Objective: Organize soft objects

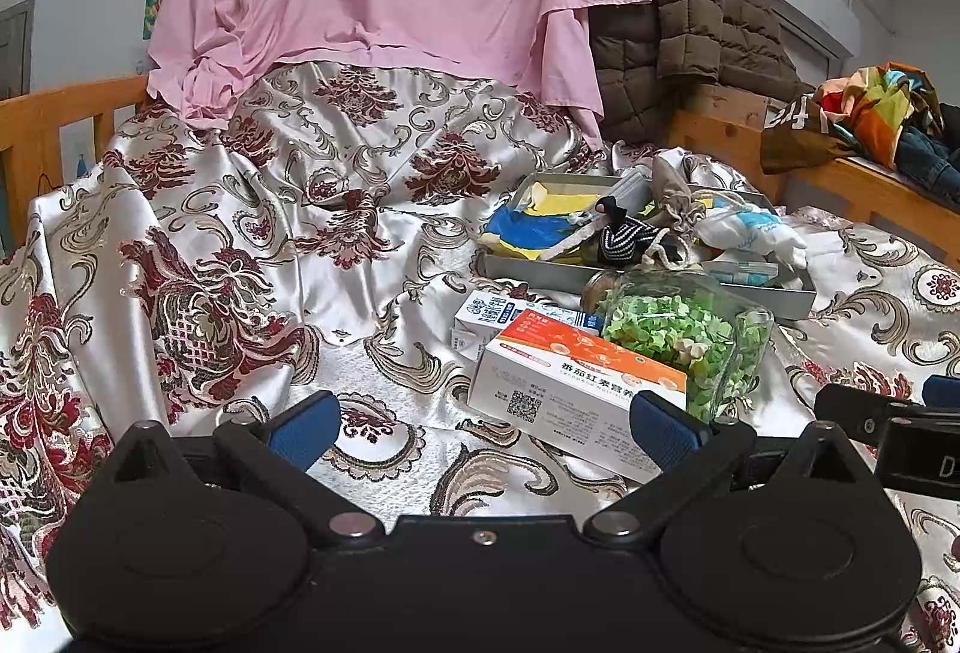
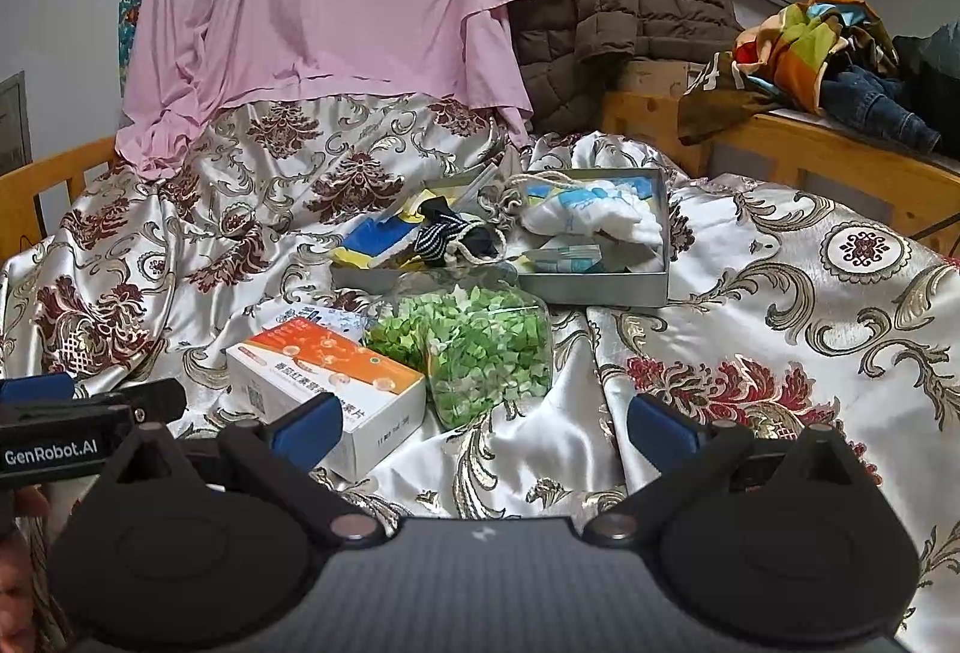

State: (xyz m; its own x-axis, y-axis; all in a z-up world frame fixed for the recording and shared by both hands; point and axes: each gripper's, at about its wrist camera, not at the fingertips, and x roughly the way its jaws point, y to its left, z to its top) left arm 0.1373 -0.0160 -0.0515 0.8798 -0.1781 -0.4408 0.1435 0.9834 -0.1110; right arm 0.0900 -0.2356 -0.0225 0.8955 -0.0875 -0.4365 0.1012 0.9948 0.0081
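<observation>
In your left wrist view, the left gripper (image 1: 483, 428) hangs low over the bed (image 1: 384, 371) with its jaws spread wide and nothing between them. The soft things already sit ahead and to the right of those jaws, in a grey metal tray (image 1: 528, 270) that lies well beyond the orange-and-white box (image 1: 576, 383) and the glass jar of green bits (image 1: 690, 341). A black-and-white striped cloth (image 1: 624, 239) drapes over the tray's middle, a white cloth bundle (image 1: 750, 230) fills its right part, and yellow and blue cloths (image 1: 540, 215) lie flat at its left. The box touches the right blue pad of these jaws, at least as the picture flattens it; I cannot tell whether they truly meet.

In your right wrist view, the right gripper (image 2: 483, 428) also stands wide open and empty. Here the tray (image 2: 594, 290) lies almost straight ahead, just past the jar (image 2: 486, 347), and the white bundle (image 2: 594, 221) runs with its long side across your line of reach. The striped cloth (image 2: 444, 239) spills toward the left half.

Judging by both views, your right hand is the nearer one to the tray; the jar stands directly between its jaws and the bundle, so any reach must go over or around it.
</observation>
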